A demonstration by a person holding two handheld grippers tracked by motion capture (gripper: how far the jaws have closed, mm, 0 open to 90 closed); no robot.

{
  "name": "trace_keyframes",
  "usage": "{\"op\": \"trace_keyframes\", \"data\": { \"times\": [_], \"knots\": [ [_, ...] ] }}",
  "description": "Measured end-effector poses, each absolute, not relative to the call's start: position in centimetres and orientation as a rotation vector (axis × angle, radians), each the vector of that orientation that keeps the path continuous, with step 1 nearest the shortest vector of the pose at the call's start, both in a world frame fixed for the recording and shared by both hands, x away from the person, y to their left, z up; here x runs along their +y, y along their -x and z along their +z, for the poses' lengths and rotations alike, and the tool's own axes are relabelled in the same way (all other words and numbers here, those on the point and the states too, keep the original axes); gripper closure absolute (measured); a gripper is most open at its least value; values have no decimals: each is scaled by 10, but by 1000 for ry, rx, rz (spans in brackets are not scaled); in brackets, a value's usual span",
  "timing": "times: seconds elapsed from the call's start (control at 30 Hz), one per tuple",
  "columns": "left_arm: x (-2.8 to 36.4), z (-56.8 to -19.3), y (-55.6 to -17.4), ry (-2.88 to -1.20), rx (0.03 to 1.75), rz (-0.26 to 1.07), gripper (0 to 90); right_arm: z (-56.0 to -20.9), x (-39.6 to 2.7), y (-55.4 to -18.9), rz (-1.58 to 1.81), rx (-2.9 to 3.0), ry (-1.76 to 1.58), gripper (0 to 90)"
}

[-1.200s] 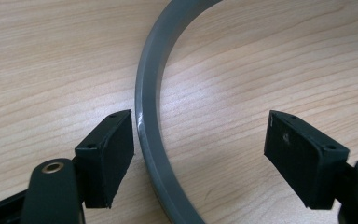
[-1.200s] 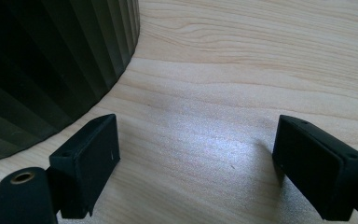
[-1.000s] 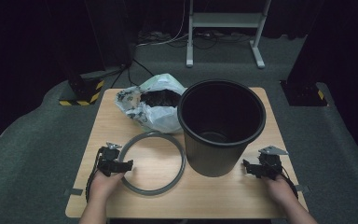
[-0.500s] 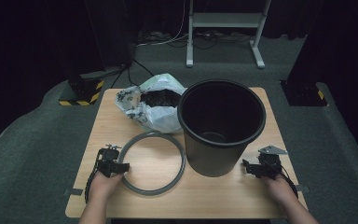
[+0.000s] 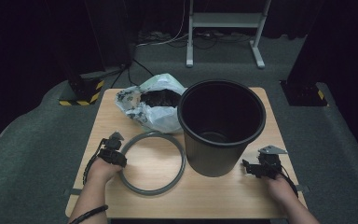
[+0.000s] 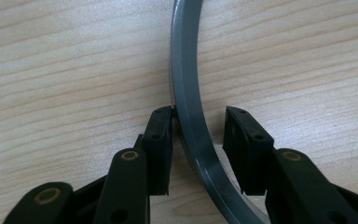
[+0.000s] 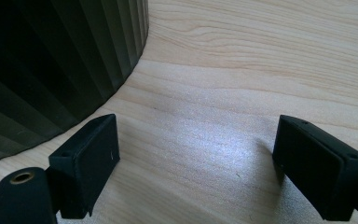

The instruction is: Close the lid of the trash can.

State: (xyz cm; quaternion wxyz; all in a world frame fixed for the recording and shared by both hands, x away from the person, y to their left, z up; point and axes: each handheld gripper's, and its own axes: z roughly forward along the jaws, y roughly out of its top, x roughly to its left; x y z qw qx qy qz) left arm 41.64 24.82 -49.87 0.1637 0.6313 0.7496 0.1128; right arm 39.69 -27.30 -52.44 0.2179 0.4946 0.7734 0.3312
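Note:
A grey plastic ring (image 5: 182, 161) lies flat on the wooden table (image 5: 214, 196), left of a black ribbed bin (image 5: 221, 135). My left gripper (image 5: 121, 161) straddles the ring's left rim. In the left gripper view the ring (image 6: 186, 93) runs between the jaws of the left gripper (image 6: 199, 112). The jaws have just been closing: one pad touches the rim and a gap remains at the other. My right gripper (image 5: 248, 167) rests low on the table at the bin's right side. It stands open (image 7: 198, 126) over bare wood, with the bin wall (image 7: 51, 60) beside it.
A crumpled white plastic bag (image 5: 154, 105) with dark contents lies at the back left of the table, touching the bin. Grey carpet surrounds the table, and a metal stand (image 5: 223, 28) is behind it.
The left gripper has shifted a little toward the ring, and its jaws have narrowed around the rim. The right gripper, bin and bag have stayed put.

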Motion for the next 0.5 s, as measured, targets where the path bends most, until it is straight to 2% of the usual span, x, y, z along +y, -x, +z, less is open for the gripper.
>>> {"op": "trace_keyframes", "data": {
  "times": [0.07, 0.23, 0.3, 0.33, 0.4, 0.43, 0.5],
  "knots": [
    [249, -497, -420, -1869, 2164, 307, 685, -524, -273, -397, 917, 2144, -1364, 143],
    [247, -499, -424, -1829, 2190, 328, 702, -524, -273, -396, 918, 2147, -1363, 143],
    [250, -497, -425, -1881, 2184, 302, 711, -524, -273, -396, 920, 2147, -1366, 142],
    [247, -499, -426, -1806, 2202, 335, 721, -524, -273, -396, 922, 2148, -1366, 142],
    [249, -498, -426, -1826, 2193, 322, 760, -524, -273, -396, 923, 2151, -1361, 143],
    [251, -496, -424, -1871, 2165, 267, 762, -524, -273, -396, 923, 2152, -1359, 142],
    [250, -497, -424, -1852, 2162, 276, 765, -524, -273, -396, 925, 2152, -1362, 142]
  ]
}}
